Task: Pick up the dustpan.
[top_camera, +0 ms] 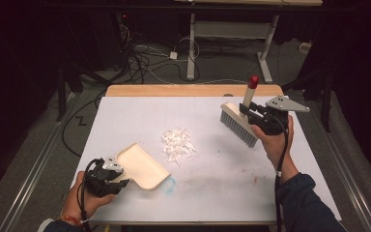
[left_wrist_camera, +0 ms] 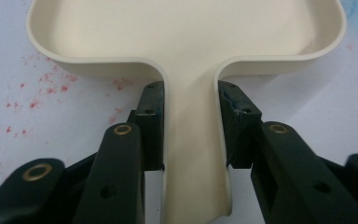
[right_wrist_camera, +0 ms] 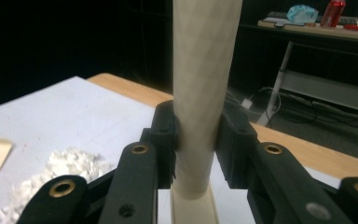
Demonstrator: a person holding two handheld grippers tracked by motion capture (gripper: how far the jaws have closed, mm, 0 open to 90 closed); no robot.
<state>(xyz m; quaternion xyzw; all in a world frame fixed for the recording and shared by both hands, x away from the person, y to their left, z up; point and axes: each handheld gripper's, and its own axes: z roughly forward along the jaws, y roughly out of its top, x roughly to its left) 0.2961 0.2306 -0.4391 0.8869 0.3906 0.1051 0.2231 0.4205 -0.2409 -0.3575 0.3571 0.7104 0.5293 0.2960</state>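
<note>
At the near left of the table (top_camera: pixel 125 106), the left gripper (top_camera: pixel 107 178) sat half under the person's left hand (top_camera: pixel 84 195), so its jaws were hard to make out from the high view. The left gripper view settled it: both black jaws were clamped on the narrow handle of the cream dustpan (left_wrist_camera: pixel 186 42), one pad on each side, and the handle's near end ran off the bottom edge. The dustpan (top_camera: pixel 142 165) lay flat on the white tabletop at the near left, its open mouth toward the far right. It was smooth, shallow and empty, with a raised rim. Red specks dotted the surface beside it, and a faint blue smear showed at its near right corner.

In the middle lay a small pile of white scraps (top_camera: pixel 178 144), well apart from the dustpan.

At the far right, the right gripper (top_camera: pixel 261 116) was clamped on the pale handle of the brush (top_camera: pixel 239 123), held above the table. The brush had grey bristles pointing down and a red cap on its handle, which tilted up and away. In the right gripper view, the handle (right_wrist_camera: pixel 200 93) stood upright between the jaws, its top cut off.
</note>
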